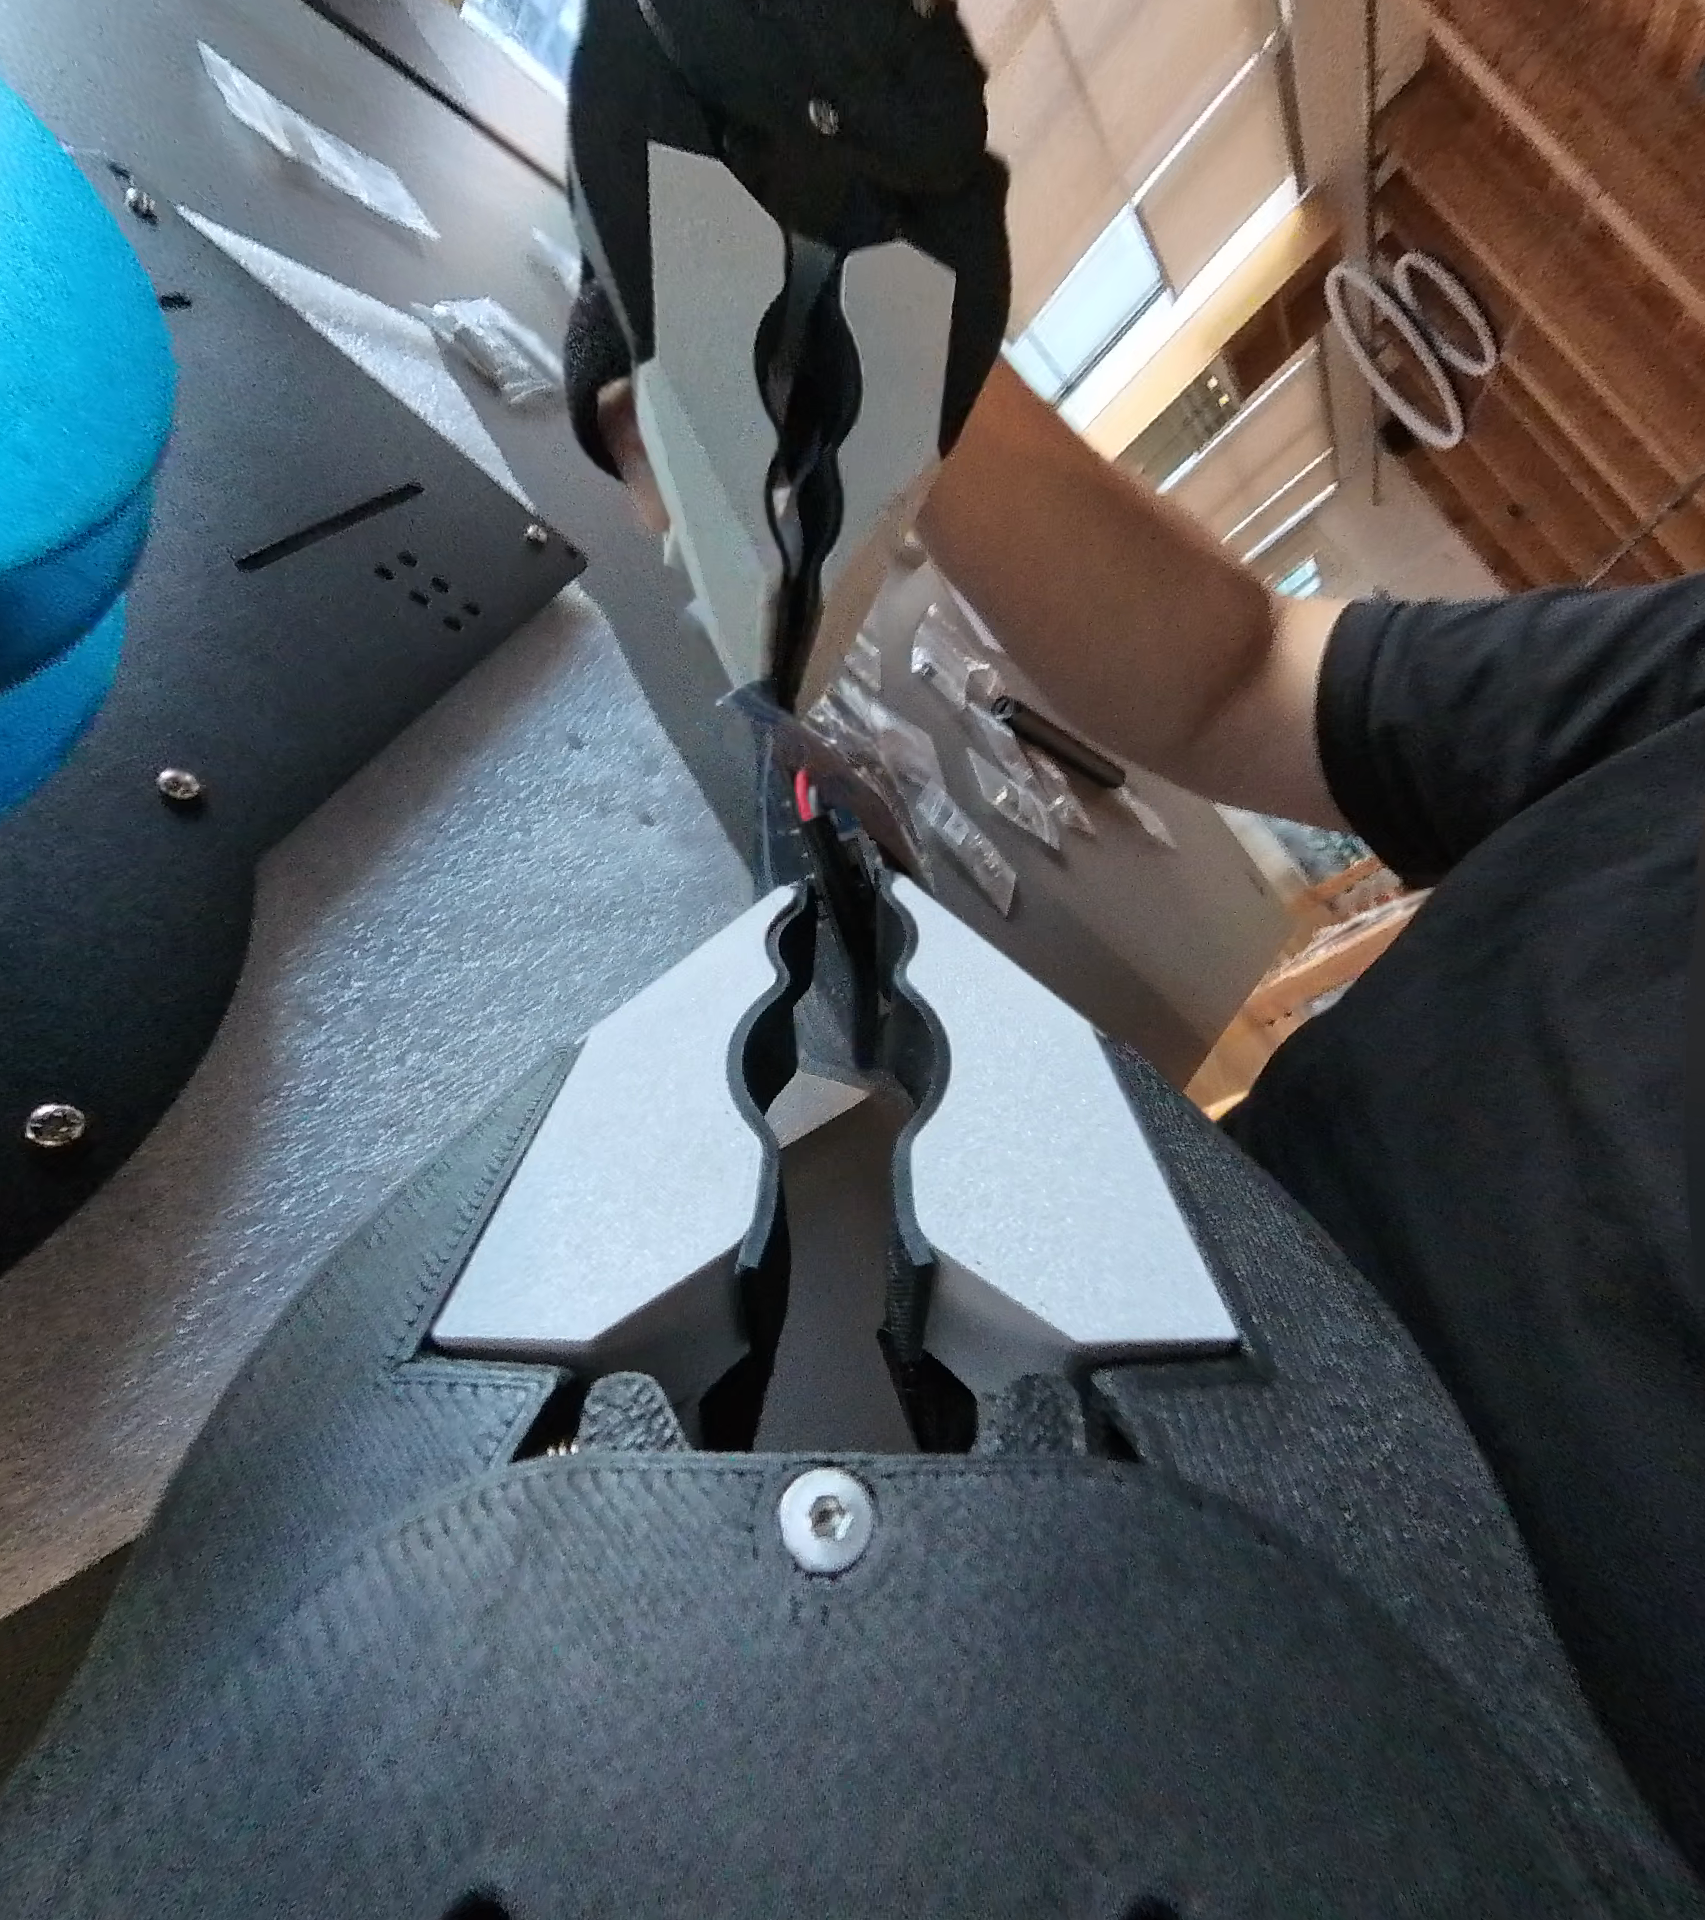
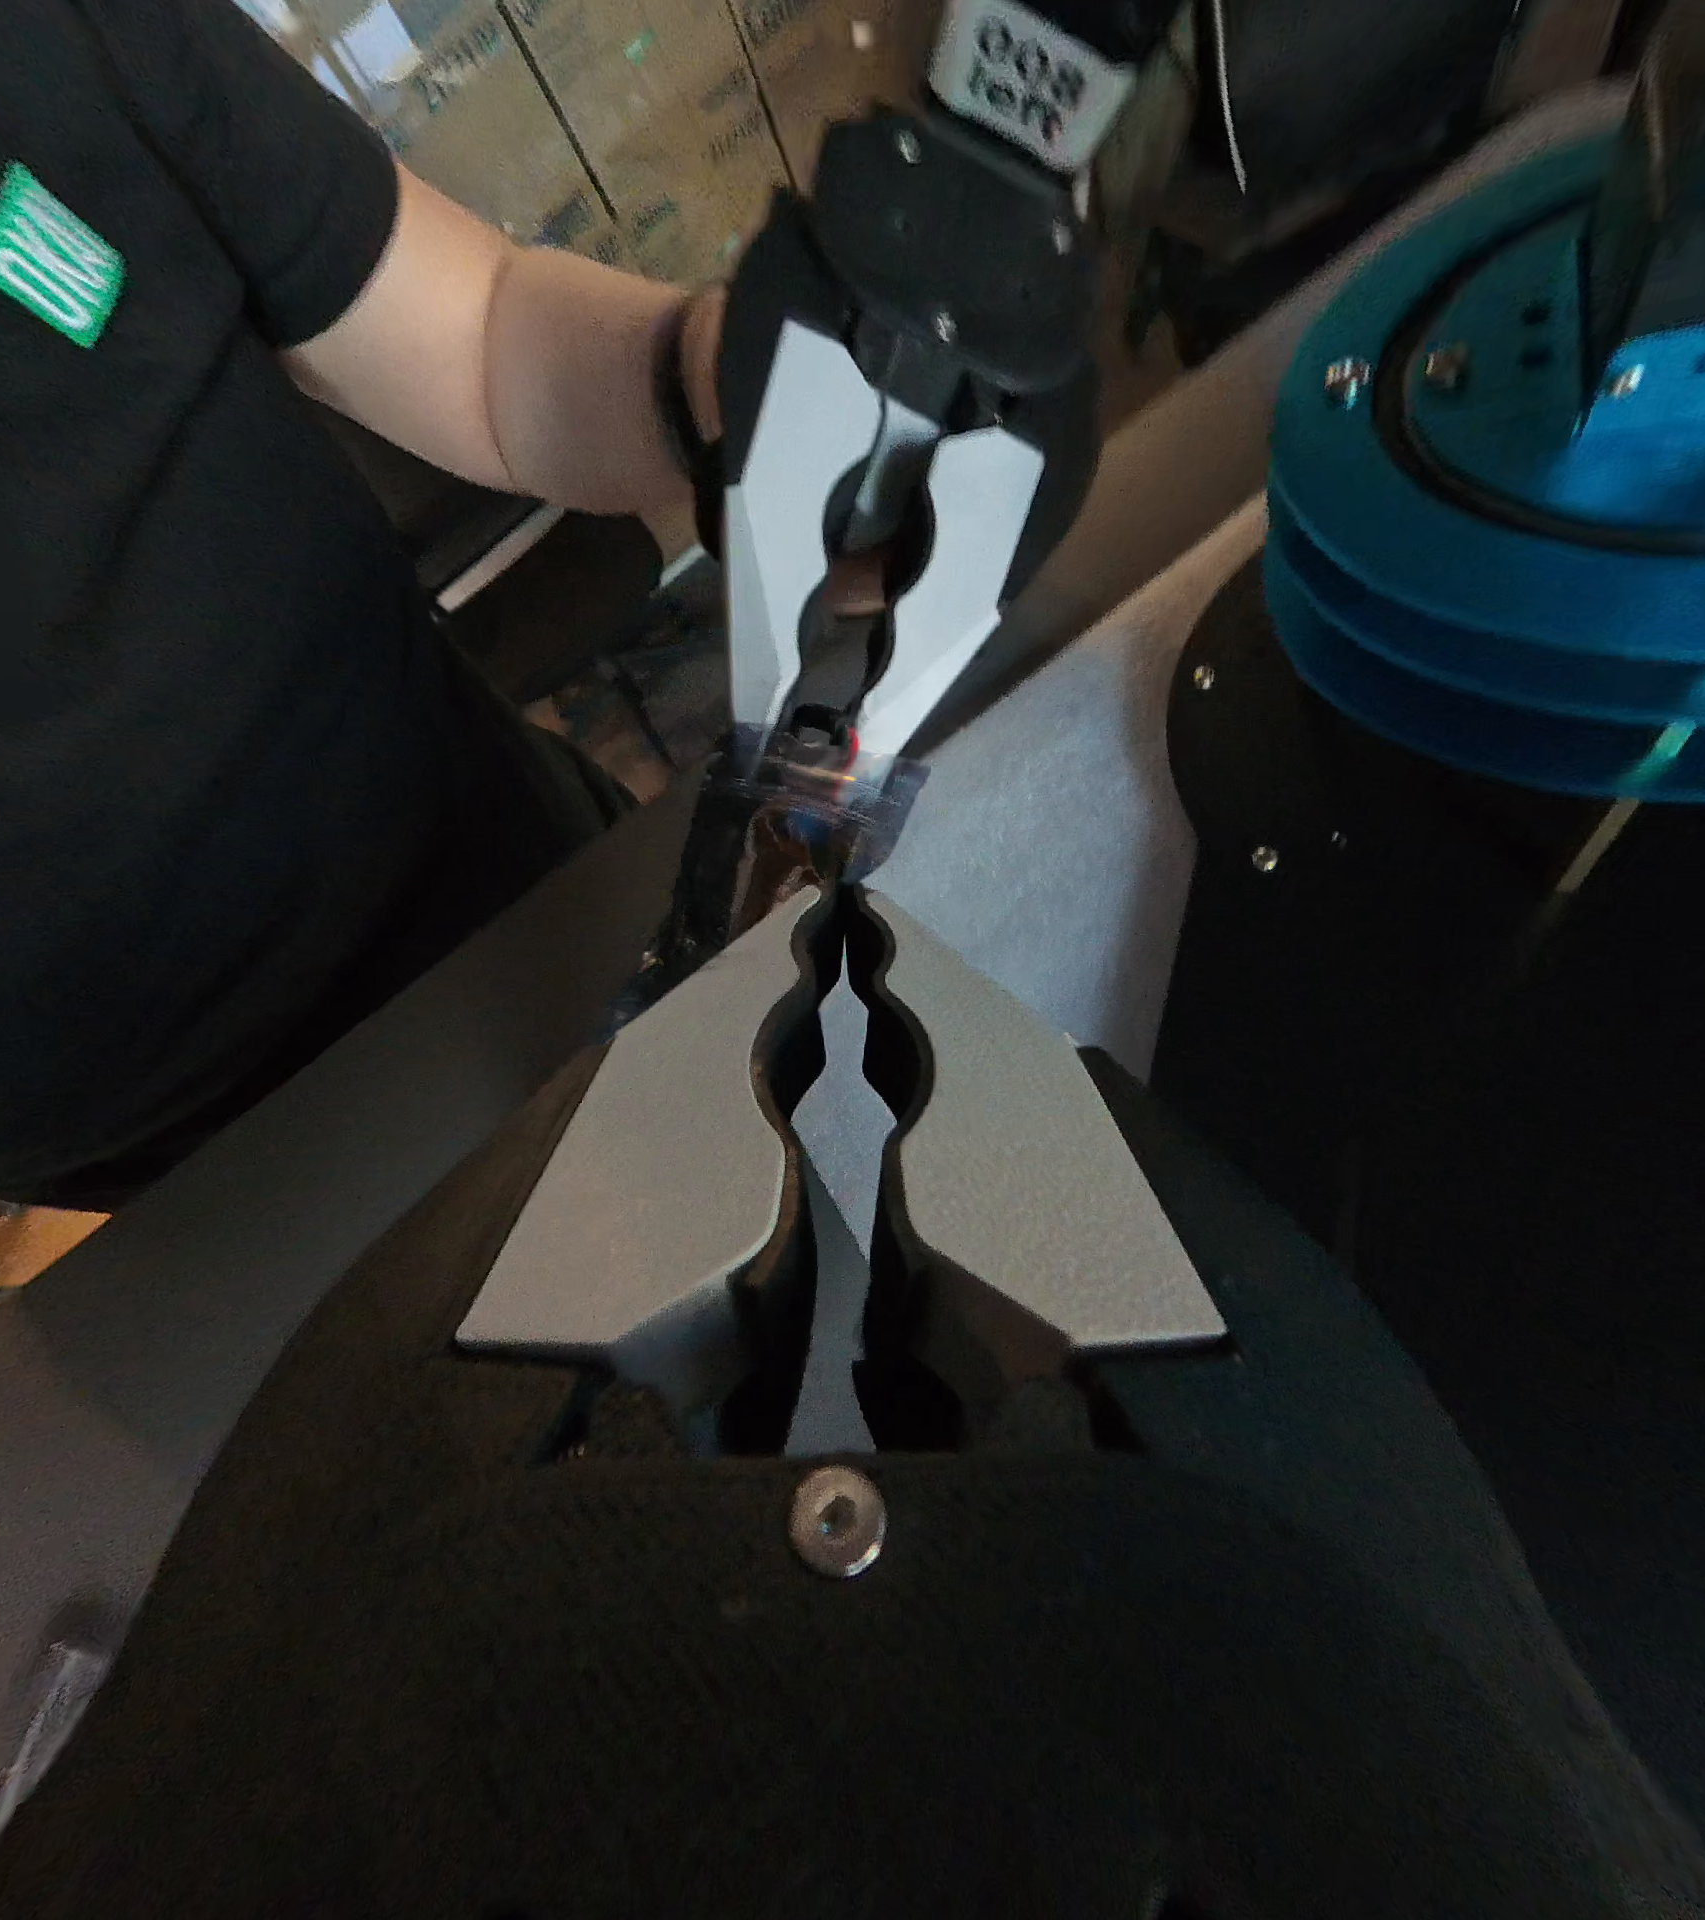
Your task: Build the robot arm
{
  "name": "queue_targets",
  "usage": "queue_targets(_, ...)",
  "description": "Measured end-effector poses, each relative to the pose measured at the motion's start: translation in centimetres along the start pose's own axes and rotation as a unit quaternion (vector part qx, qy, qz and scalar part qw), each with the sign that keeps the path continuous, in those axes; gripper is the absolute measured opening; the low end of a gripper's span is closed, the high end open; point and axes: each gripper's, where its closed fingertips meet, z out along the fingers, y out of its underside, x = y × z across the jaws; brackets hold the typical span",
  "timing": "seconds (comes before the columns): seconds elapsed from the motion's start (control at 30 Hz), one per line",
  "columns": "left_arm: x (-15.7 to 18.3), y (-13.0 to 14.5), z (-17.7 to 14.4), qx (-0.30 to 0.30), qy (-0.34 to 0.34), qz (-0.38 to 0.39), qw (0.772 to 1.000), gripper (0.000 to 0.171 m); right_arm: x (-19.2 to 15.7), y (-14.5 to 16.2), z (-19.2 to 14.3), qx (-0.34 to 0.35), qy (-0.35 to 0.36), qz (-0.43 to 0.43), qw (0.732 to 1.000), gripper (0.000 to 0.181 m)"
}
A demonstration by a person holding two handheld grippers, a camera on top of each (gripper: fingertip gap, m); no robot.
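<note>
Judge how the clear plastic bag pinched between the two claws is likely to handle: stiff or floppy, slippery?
The clear plastic bag looks thin and creased, so probably floppy. Its glossy film may slip, though the right claw and left claw both pinch it. The wired part inside it looks small, so likely light.

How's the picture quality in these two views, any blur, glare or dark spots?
Left wrist view: left gripper sharp, blue housing blurred, straight lines bend at the edges. Right wrist view: dimmer, glare on the clear bag, far gripper and edges motion-blurred, black base nearly lost in shadow.
</note>
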Motion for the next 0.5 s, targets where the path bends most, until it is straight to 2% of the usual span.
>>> queue_targets(0.07, 0.0, -0.7, -0.2, 0.020, 0.001, -0.006, 1.000, 0.009, 0.2, -0.3, -0.4, 0.017, 0.015, -0.011, 1.000, 0.000)
queue_targets(0.2, 0.1, -0.2, 0.3, 0.000, 0.014, -0.018, 1.000, 0.010, -0.1, -0.1, -0.3, 0.014, 0.006, -0.004, 1.000, 0.000)
queue_targets(0.37, -0.6, -0.1, 0.4, -0.006, -0.002, -0.034, 0.999, 0.009, 0.9, 0.0, -0.4, 0.011, 0.042, 0.010, 0.999, 0.002)
queue_targets(0.4, -1.0, -0.1, 0.4, -0.008, -0.012, -0.039, 0.999, 0.009, 1.6, -0.1, -0.6, 0.017, 0.071, 0.015, 0.997, 0.006)
queue_targets(0.47, -1.6, 0.2, 0.4, -0.012, -0.029, -0.059, 0.998, 0.009, 3.0, -0.7, -2.1, 0.054, 0.146, 0.030, 0.987, 0.038)
queue_targets(0.5, -1.8, 0.2, 0.4, -0.009, -0.031, -0.075, 0.997, 0.009, 3.1, -1.0, -3.0, 0.074, 0.179, 0.044, 0.980, 0.046)
